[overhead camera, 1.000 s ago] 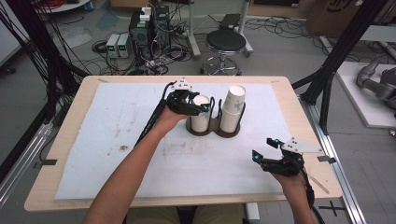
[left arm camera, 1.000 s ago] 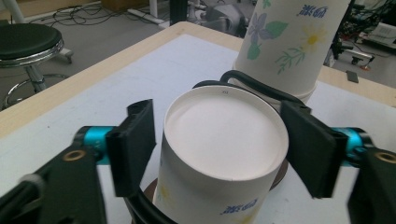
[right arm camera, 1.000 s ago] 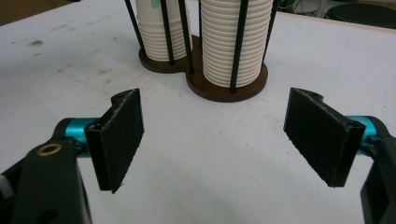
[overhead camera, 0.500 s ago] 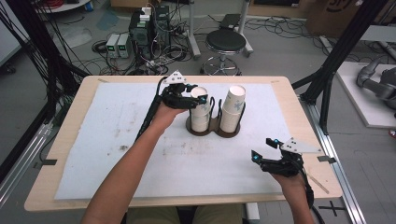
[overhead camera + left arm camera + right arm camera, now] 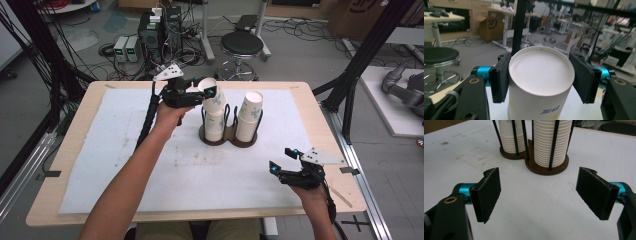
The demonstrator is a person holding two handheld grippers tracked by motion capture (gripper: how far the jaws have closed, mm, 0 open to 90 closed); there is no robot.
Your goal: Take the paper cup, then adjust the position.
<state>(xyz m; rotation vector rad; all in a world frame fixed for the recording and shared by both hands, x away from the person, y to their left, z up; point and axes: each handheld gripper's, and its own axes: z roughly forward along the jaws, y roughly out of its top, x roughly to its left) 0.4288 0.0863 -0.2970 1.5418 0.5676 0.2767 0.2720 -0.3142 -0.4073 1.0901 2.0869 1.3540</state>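
The landmark here is the dark wooden cup holder (image 5: 230, 136), a two-ring base with thin black rods that stands near the middle of the white table cover (image 5: 125, 150). The left gripper (image 5: 206, 95) is clamped on a white paper cup (image 5: 211, 95), its pads pressing the cup's sides just below the rim; in the left gripper view the same cup (image 5: 540, 82) sits squarely between the two black jaws with blue print low on its wall. This cup hangs tilted above the left stack of cups (image 5: 216, 122) in the holder, at its top, its mouth turned toward the left hand (image 5: 172, 112). The right stack (image 5: 249, 117) stands upright in the holder's other ring. The right gripper (image 5: 284, 161) rests on the cover well to the near right of the holder, jaws wide apart with nothing between them, pointing at the holder (image 5: 544, 167).
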